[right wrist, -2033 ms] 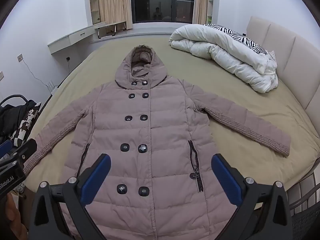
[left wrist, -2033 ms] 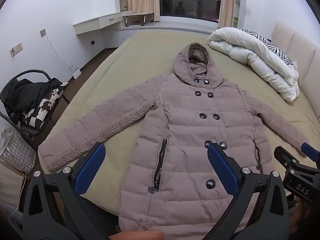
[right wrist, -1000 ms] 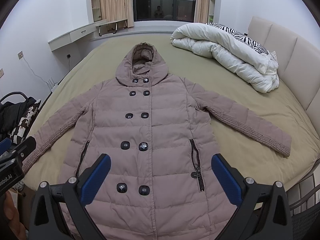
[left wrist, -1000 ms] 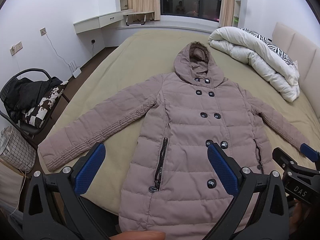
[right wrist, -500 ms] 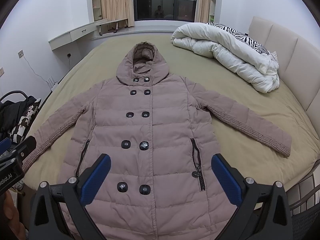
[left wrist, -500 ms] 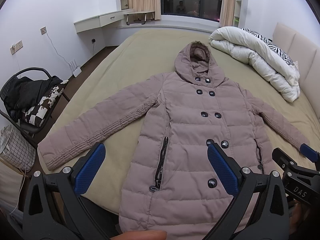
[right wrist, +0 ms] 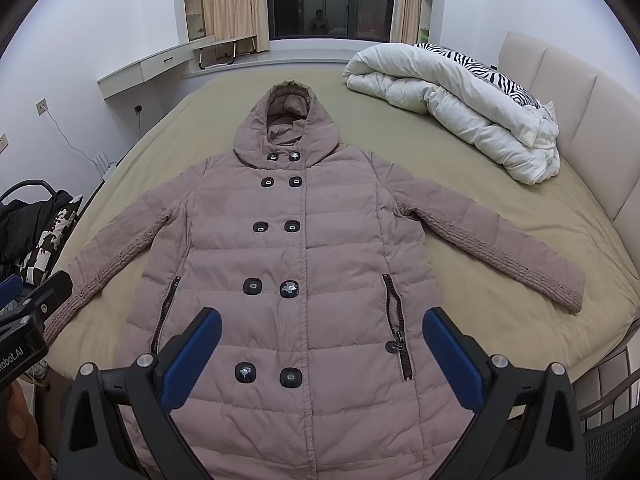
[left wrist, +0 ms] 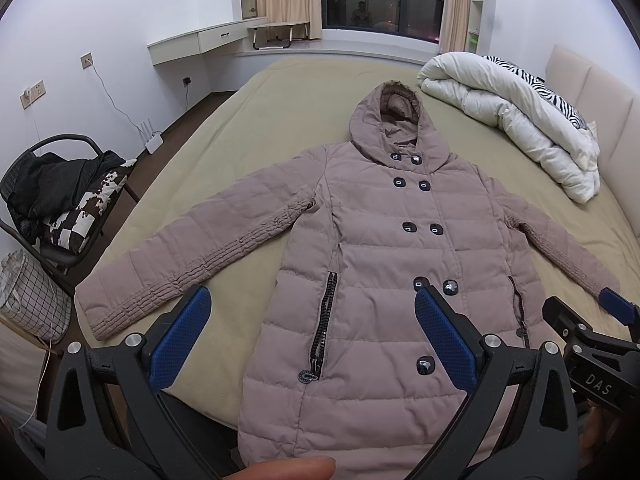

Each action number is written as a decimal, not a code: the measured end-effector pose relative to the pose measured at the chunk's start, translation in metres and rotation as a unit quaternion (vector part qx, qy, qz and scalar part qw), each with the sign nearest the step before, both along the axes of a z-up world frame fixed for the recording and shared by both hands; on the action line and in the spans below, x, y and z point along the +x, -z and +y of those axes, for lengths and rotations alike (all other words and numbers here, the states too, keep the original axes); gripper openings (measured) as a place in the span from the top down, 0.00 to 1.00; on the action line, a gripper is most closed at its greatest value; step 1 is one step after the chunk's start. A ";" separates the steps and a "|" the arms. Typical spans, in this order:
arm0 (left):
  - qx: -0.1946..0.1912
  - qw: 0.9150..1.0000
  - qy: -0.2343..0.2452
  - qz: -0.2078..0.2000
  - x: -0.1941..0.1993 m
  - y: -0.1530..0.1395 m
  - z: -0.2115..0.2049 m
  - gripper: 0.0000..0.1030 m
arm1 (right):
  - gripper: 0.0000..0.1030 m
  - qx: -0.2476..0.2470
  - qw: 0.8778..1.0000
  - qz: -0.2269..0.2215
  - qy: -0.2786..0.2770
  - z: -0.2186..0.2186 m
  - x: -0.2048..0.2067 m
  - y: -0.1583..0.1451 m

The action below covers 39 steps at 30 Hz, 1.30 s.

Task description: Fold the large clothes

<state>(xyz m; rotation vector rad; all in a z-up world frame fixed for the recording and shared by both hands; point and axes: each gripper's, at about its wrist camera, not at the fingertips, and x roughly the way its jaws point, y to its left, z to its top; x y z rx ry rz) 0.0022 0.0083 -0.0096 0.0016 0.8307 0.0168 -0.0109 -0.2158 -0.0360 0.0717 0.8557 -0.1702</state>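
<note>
The left hand-held gripper [left wrist: 308,334] hangs over the near hem with its blue fingers spread wide and nothing between them; the right hand-held gripper [right wrist: 322,354] beside it is just as wide open and just as empty. Under both lies the padded coat [right wrist: 296,264], face up and buttoned on the bed [right wrist: 500,312], hood toward the window, hem at the near edge, both arms flung out.

Off to the left a chair [left wrist: 60,204] holds a heap of dark clothes. Next comes the left sleeve [left wrist: 188,256], angled down toward the bed's edge, then the coat's body with its two pocket zips, then the right sleeve [right wrist: 492,248] reaching toward the headboard side. A rolled duvet [right wrist: 452,104] sits well clear at the far right.

Nothing is folded yet, I'd say. The sleeves look like the place to start: take each one near the cuff, pinching through the puffy fabric, and lay it across the chest without dragging the body askew. Padding this thick will likely spring back, so press each fold flat.
</note>
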 end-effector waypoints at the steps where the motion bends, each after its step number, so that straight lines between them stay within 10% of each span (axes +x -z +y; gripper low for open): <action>1: 0.000 1.000 0.000 0.000 0.000 0.000 0.001 0.00 | 0.00 0.000 1.000 0.000 0.000 0.001 -0.001 0.000; 23: -0.016 1.000 -0.023 -0.009 -0.014 0.027 0.030 0.00 | 0.00 0.014 1.000 0.011 -0.012 0.011 0.002 0.023; 27: -0.119 0.990 -0.063 0.031 -0.018 0.063 0.095 0.00 | 0.00 0.031 0.999 0.021 -0.024 0.016 0.011 0.030; 31: -0.200 0.967 -0.159 -0.012 -0.037 0.089 0.178 0.00 | 0.00 0.052 0.998 0.025 -0.037 0.028 0.019 0.039; 34: -0.247 0.942 -0.226 0.037 -0.039 0.112 0.236 0.00 | 0.00 0.058 0.997 0.032 -0.047 0.038 0.025 0.044; 39: -0.411 0.847 -0.336 -0.033 -0.058 0.155 0.328 0.00 | 0.00 0.056 0.995 0.048 -0.065 0.054 0.032 0.051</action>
